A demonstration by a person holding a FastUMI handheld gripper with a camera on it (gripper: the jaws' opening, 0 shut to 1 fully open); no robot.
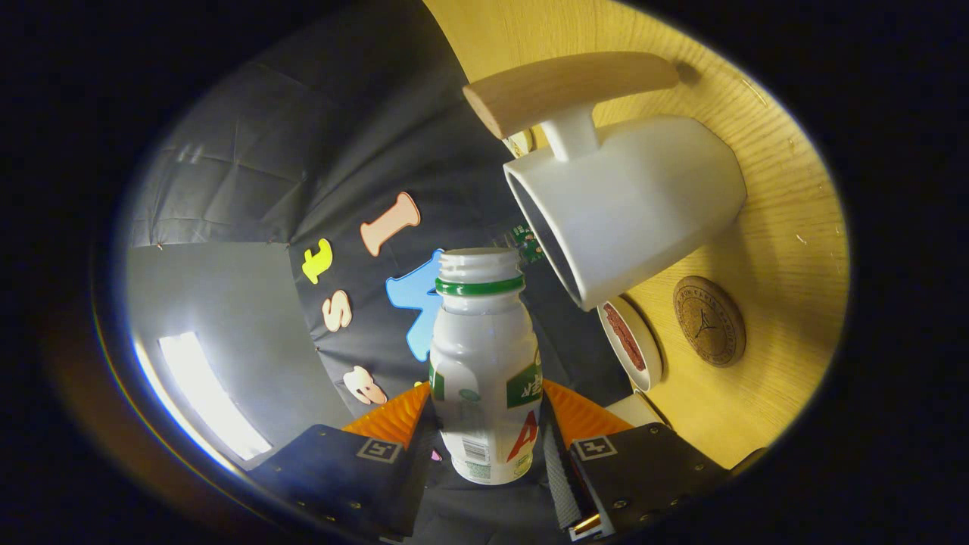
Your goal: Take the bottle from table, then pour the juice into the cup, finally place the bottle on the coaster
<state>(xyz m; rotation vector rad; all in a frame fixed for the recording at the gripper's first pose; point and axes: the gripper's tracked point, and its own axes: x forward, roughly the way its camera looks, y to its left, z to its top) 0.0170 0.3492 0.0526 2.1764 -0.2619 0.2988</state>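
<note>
My gripper [484,424] is shut on a white plastic bottle [484,363] with a green neck ring and no cap. Both fingers press on its lower body. The whole view is rolled, so the bottle is tipped over with its open mouth close to the rim of a white cup [636,204]. The cup has a wooden handle [568,87] and stands on the light wooden table [780,227]. No liquid shows at the mouth. A round cork coaster [709,320] lies on the table beside the cup.
A small white dish with a red-brown inside [630,342] sits between the cup and the fingers, close to the coaster. The black cloth wall rises behind the bottle, with a bright light panel [208,393] off to the side.
</note>
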